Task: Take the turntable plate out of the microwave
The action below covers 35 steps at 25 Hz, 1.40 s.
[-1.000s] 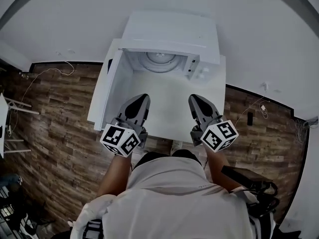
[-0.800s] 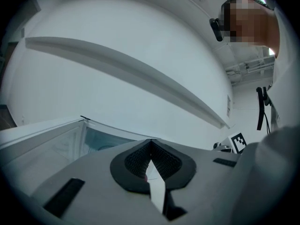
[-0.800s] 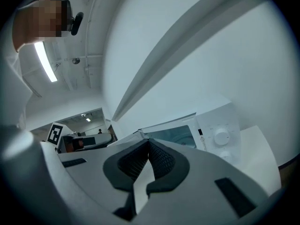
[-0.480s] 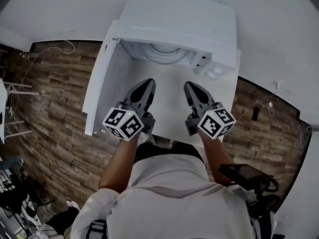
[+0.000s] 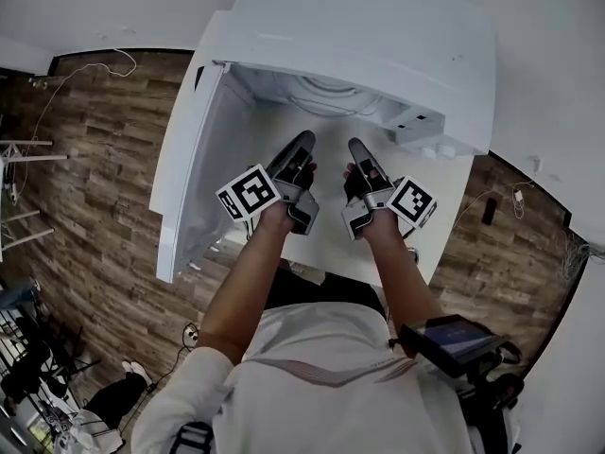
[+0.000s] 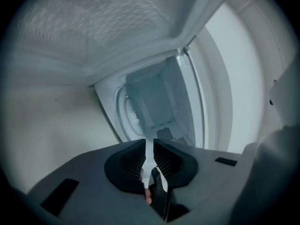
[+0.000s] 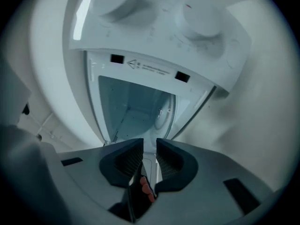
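Observation:
The white microwave (image 5: 378,26) stands on a white table, its door (image 5: 189,178) swung open to the left. Only the front arc of the glass turntable plate (image 5: 326,91) shows on the cavity floor in the head view. It appears on edge as the plate (image 6: 127,110) in the left gripper view and the plate (image 7: 164,114) in the right. My left gripper (image 5: 304,142) and right gripper (image 5: 357,147) hang side by side just before the opening, pointing in, short of the plate. Both pairs of jaws are opening: the left gripper (image 6: 149,143) shows a narrow gap, the right gripper (image 7: 149,143) a wider one, with nothing between.
The open door forms a wall to the left of my left gripper. The control panel with two knobs (image 7: 201,20) is at the right of the opening. The table's edge (image 5: 444,197) drops to a wooden floor with cables (image 5: 496,206). A dark device (image 5: 449,340) sits by my right elbow.
Both grippers have moved forward from the table's near edge to the microwave opening and rolled, so the marker cubes face outward. The microwave looks closer in the head view.

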Each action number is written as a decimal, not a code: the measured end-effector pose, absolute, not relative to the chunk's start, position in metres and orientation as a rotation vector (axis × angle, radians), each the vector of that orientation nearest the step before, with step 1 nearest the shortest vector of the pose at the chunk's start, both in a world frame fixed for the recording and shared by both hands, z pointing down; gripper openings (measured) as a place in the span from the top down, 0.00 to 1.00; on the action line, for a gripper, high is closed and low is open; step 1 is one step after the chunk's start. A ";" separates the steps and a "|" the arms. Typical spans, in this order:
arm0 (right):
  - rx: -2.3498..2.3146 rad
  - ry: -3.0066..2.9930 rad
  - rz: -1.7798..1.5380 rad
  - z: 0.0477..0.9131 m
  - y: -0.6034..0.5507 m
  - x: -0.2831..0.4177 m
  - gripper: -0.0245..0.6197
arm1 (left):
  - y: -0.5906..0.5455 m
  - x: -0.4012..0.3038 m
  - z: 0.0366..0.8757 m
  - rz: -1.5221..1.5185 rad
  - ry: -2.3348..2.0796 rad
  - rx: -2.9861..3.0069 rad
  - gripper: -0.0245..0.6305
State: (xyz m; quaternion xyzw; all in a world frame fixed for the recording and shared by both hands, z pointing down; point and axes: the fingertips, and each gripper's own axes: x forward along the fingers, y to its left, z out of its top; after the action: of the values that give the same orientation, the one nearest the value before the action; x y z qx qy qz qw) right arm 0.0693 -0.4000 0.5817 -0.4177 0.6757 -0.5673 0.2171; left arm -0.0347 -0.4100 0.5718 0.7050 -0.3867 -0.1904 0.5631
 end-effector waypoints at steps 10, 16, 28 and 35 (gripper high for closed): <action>-1.103 1.600 -1.719 0.629 -0.431 0.063 0.79 | -0.452 -0.021 0.622 -0.503 -0.785 1.455 0.75; -1.061 1.539 -1.725 0.643 -0.440 0.062 0.75 | -0.459 -0.018 0.632 -0.540 -0.734 1.413 0.75; -0.971 1.484 -1.739 0.636 -0.448 0.055 0.75 | -0.458 -0.007 0.631 -0.555 -0.692 1.375 0.82; -0.954 1.467 -1.753 0.638 -0.447 0.054 0.75 | -0.453 -0.005 0.627 -0.573 -0.664 1.342 0.90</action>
State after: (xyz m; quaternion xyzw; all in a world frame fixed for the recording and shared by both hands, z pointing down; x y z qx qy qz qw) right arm 0.0536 -0.4470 0.6381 -0.3641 0.5598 -0.6691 0.3262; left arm -0.0046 -0.4528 0.6269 0.6015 -0.2976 -0.2567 0.6955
